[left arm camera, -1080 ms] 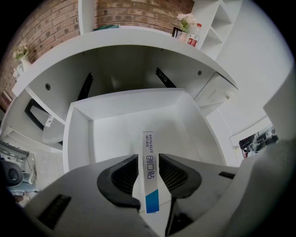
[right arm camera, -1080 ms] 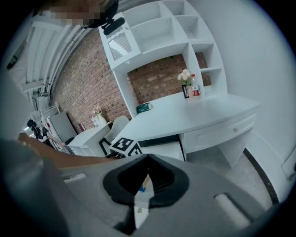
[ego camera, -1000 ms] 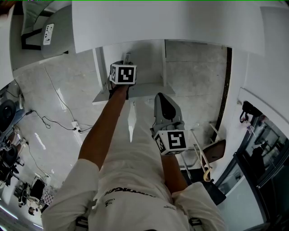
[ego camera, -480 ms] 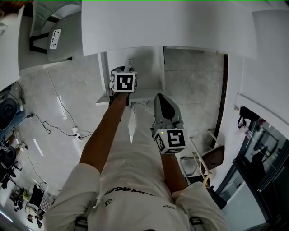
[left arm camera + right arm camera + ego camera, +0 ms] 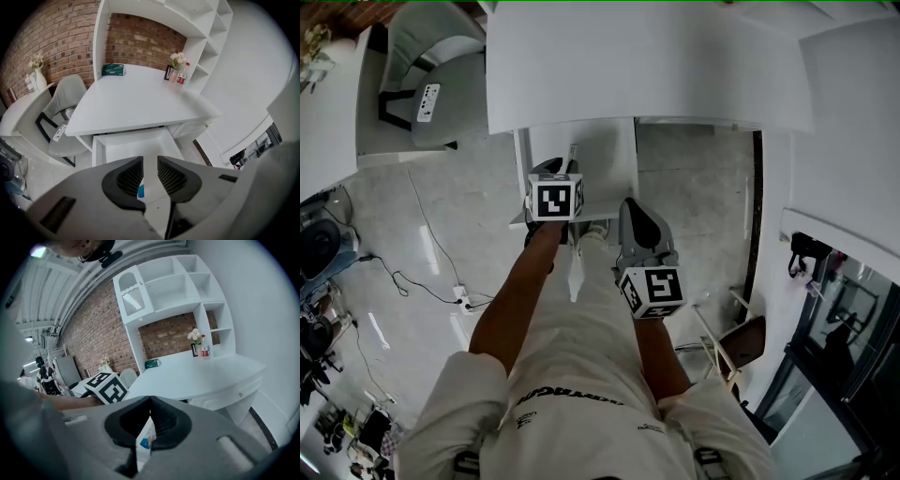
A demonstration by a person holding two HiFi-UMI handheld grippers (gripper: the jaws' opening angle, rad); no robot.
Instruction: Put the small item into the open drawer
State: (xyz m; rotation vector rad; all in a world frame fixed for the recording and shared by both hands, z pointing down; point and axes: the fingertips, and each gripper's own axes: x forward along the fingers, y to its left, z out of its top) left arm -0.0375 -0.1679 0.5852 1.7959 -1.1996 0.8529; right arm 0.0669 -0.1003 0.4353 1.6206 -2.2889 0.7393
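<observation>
The right gripper is shut tight on a small white packet with a blue mark on it. The packet stands up between the jaws. It is out in the air, not in the drawer. The left gripper holds nothing. Its jaws have just been closing a bit, but there is a gap between them. Through the gap you see the open drawer under the white desk. A blue bit shows low in the gap. I cannot tell what it is.
</observation>
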